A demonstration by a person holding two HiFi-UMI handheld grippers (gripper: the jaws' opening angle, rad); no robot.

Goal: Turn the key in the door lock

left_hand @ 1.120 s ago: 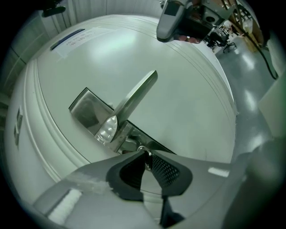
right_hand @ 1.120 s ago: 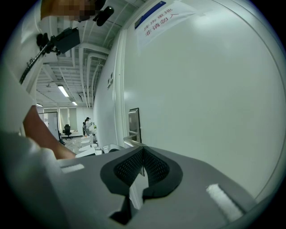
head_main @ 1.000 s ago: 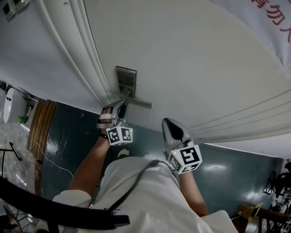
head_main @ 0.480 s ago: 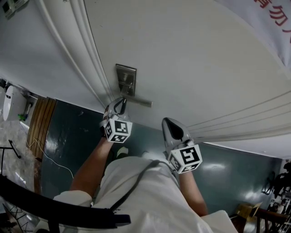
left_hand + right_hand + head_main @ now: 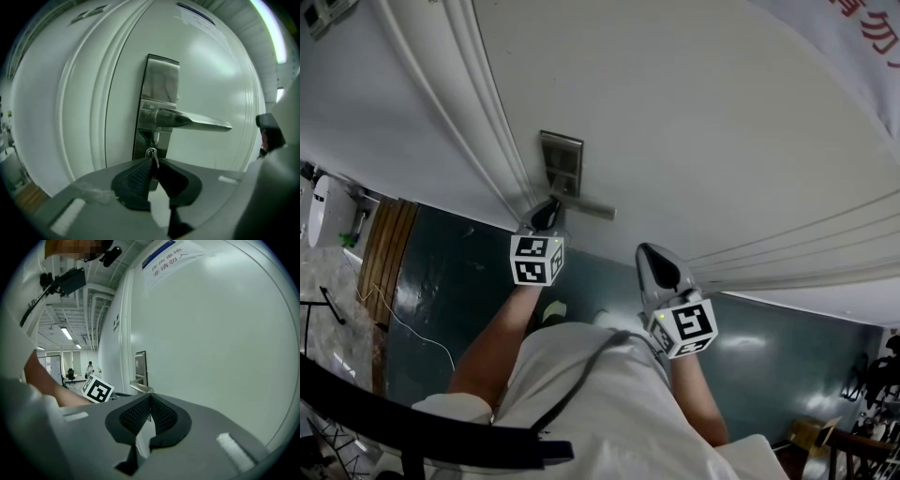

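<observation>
1 key (image 5: 154, 160) sits at the bottom of the lock plate (image 5: 161, 84), just under the door handle (image 5: 192, 122). We pinch it with our left hand-held gripper (image 5: 152, 165). Our right hand-held gripper (image 5: 150, 401) is pressed together on nothing, near the white door (image 5: 220, 333).

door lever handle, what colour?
The lever handle is silver metal, like the lock plate; left gripper view shows it best.

Thin key (image 5: 154, 162) (ring attached), at upright steel lock plate (image 5: 160, 79), below its lever (image 5: 199, 123)
</observation>
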